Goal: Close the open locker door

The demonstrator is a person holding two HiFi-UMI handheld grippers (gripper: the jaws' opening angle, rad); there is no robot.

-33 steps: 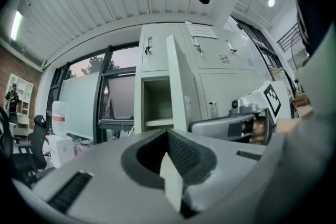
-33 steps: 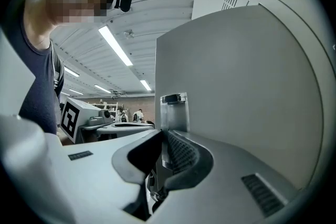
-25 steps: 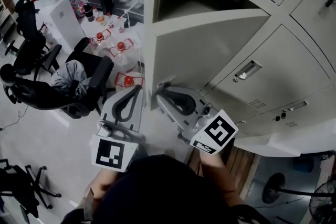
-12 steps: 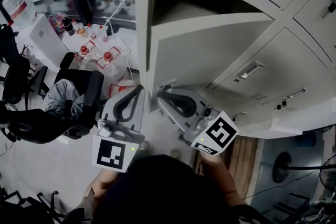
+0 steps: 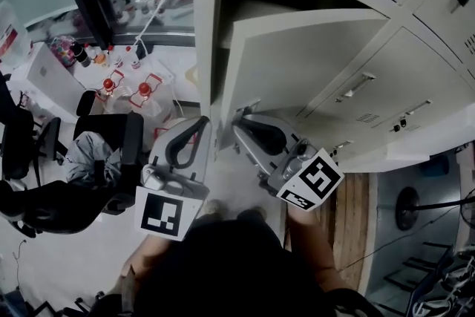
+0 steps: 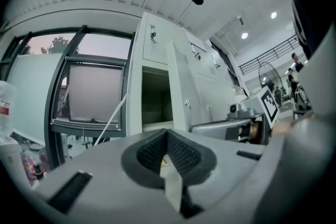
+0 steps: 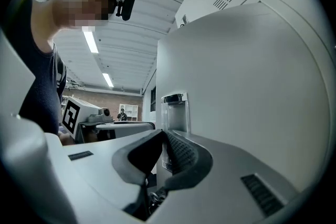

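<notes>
Locker door (image 5: 297, 63) stood half-open at 12 o'clock. Right claw (image 5: 241, 124), jaws together, empty, sat at door's free edge beside latch (image 7: 173, 113). Left claw (image 5: 200, 126), jaws together, idle at its 9 o'clock. Risk: tips sliding off thin edge, door rebounding unlatched.

Your right gripper (image 7: 164, 134): jaws together, tips just beside the latch (image 7: 174, 110) of the locker door (image 7: 252, 86).

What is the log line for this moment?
locker door: open | right tool: shut, at door edge | left tool: shut, empty
</notes>
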